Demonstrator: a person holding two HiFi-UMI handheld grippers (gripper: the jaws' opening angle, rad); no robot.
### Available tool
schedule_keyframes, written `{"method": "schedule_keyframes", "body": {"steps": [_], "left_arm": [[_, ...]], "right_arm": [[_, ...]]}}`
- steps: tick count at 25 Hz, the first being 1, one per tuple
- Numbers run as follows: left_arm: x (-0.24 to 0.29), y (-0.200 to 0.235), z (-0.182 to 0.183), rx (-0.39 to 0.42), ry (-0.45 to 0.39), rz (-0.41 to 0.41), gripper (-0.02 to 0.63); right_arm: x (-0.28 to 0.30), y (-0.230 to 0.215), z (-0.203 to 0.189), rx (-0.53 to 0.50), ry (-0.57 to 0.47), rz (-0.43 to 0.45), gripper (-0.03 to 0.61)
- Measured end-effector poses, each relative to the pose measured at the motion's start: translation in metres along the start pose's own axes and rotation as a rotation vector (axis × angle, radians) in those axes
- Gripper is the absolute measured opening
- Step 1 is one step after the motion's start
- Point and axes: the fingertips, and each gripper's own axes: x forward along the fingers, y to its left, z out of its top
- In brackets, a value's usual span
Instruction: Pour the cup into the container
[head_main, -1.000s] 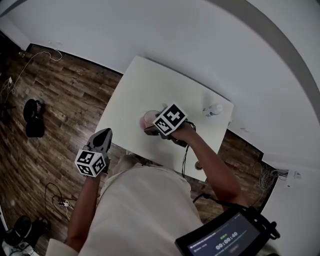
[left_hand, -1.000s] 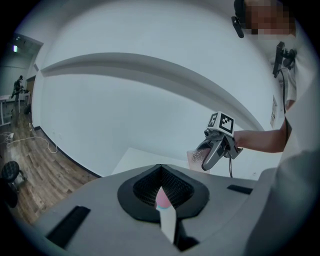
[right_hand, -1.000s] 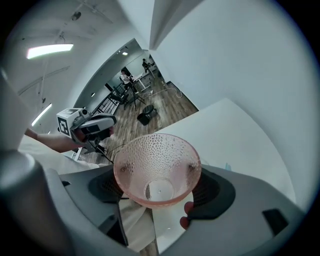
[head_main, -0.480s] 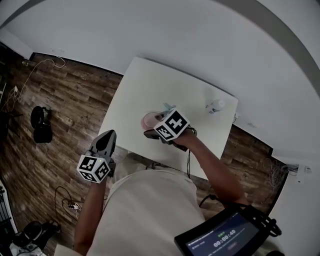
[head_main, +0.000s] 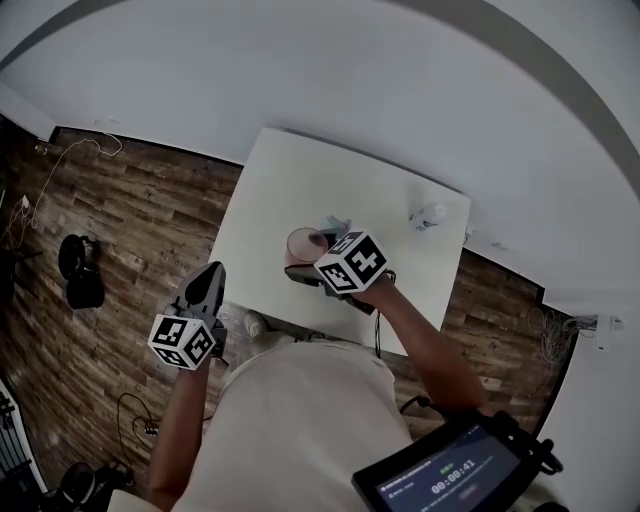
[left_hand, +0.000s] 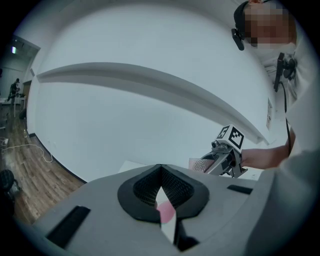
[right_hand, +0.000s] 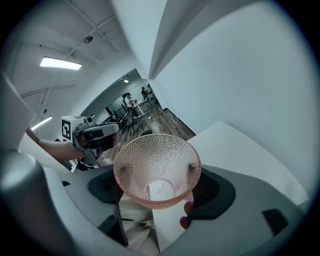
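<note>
Left gripper (head_main: 212, 272) hangs at eight o'clock in the head view, jaws together and empty, pointing toward twelve. Right forearm (head_main: 420, 340) reaches in from five o'clock; right gripper (head_main: 303, 268), near centre, clamps the cup (right_hand: 157, 165).

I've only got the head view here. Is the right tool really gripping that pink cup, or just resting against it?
Observer: Gripping. In the right gripper view, the right tool has a pad on each side of the pink cup, whose mouth faces the camera.
Operator: Anything left inside it?
Observer: Nothing I can see. Its clear base looks bare.
Operator: And the left tool?
Observer: The left tool has its jaws together with nothing between them.
</note>
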Motion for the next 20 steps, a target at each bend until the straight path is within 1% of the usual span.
{"method": "schedule_keyframes", "body": {"steps": [4, 10, 15, 20], "left_arm": [[0.003, 0.01, 0.016, 0.011, -0.012, -0.009, 0.011], [0.009, 0.021, 0.029, 0.018, -0.02, 0.002, 0.011], [0.006, 0.017, 0.026, 0.024, -0.028, 0.002, 0.01], [0.009, 0.003, 0.024, 0.035, -0.036, -0.002, 0.011]], "right_arm": [[-0.014, -0.003, 0.017, -0.011, -0.061, -0.046, 0.38], [-0.033, -0.009, 0.023, -0.073, -0.111, -0.104, 0.38], [-0.046, -0.008, 0.019, -0.095, -0.155, -0.134, 0.38], [-0.061, -0.005, 0.017, -0.133, -0.184, -0.15, 0.38]]}}
